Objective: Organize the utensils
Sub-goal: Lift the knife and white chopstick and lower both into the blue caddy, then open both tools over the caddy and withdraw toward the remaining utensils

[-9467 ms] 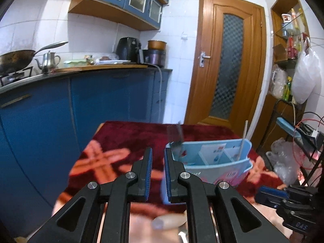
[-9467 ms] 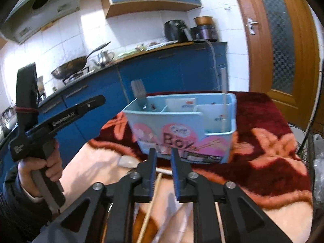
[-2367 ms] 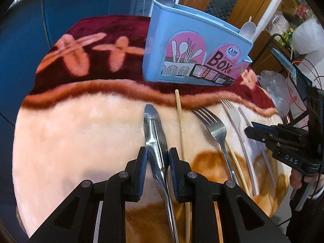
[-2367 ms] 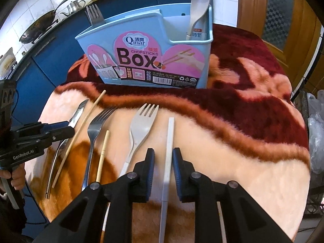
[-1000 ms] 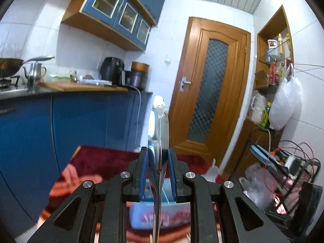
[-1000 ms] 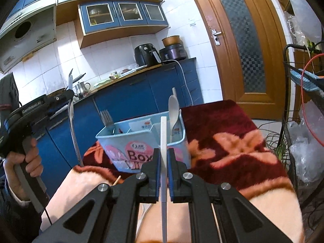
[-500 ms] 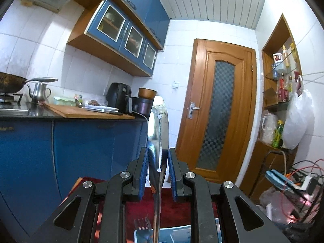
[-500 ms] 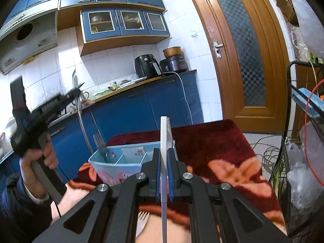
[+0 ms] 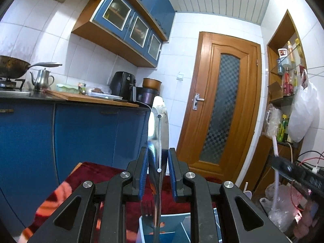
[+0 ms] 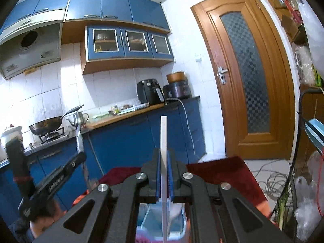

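My left gripper [image 9: 158, 170] is shut on a steel utensil handle [image 9: 158, 125] that stands upright, its lower end hanging over the left compartment of the light blue chopsticks box [image 9: 174, 228], beside a fork [image 9: 147, 207] standing there. My right gripper [image 10: 164, 171] is shut on a white plastic utensil handle [image 10: 163, 135], held upright over the right end of the same box [image 10: 178, 222], next to a white spoon [image 10: 175, 208] in it. The left gripper also shows at the left of the right wrist view [image 10: 80, 159].
The box stands on a table under a dark red and peach blanket [image 9: 91, 174]. Blue kitchen cabinets [image 9: 70, 137] lie behind, with a wok [image 10: 45, 127] and kettle on the counter. A wooden door [image 9: 220, 109] is at the right, with a wire rack, cables and bags [image 10: 307, 206] beside it.
Both grippers picked their utensils off the blanket, lifted them upright and tilted the views upward. Over the last second both moved closer above the box.
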A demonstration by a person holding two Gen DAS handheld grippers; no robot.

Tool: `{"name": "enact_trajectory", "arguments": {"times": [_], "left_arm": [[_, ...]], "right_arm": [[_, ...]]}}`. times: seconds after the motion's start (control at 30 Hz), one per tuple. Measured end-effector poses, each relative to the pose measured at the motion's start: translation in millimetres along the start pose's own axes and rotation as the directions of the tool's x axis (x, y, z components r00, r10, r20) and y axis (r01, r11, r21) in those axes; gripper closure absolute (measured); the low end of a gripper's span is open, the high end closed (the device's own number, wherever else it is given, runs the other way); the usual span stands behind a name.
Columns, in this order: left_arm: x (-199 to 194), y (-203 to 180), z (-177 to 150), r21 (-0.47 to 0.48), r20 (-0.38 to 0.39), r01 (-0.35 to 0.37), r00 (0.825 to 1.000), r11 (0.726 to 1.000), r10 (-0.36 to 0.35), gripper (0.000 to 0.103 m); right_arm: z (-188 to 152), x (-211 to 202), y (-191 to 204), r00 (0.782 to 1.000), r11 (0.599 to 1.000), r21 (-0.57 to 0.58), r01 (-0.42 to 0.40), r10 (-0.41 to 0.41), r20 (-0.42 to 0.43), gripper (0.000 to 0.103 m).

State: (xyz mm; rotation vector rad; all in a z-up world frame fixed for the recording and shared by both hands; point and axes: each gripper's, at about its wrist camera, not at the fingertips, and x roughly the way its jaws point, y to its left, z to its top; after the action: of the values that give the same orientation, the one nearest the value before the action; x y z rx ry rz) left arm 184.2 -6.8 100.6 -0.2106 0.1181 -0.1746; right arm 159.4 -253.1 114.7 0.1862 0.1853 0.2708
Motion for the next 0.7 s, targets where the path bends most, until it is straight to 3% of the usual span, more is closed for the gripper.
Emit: {"name": "enact_trajectory", "arguments": {"times": [0.2, 0.47, 0.7], "left_arm": [[4.2, 3.1, -9.8, -0.011, -0.024, 0.005, 1.000, 1.000, -0.006, 0.083], [6.3, 0.8, -14.4, -0.012, -0.041, 0.033, 0.999, 0.999, -0.033, 0.083], [5.0, -4.8, -12.4, -0.005, -0.066, 0.042, 0.997, 0.999, -0.042, 0.082]], "right_arm": [[-5.6, 30.4, 13.0, 1.000, 0.999, -0.051, 0.009, -0.008, 0.030, 0.095], [-29.0, 43.7, 8.8, 0.998, 0.999, -0.043, -0.013, 0.010, -0.069, 0.094], [-25.8, 27.3, 5.0, 0.997, 0.999, -0.019, -0.038, 0.036, -0.068, 0.080]]}}
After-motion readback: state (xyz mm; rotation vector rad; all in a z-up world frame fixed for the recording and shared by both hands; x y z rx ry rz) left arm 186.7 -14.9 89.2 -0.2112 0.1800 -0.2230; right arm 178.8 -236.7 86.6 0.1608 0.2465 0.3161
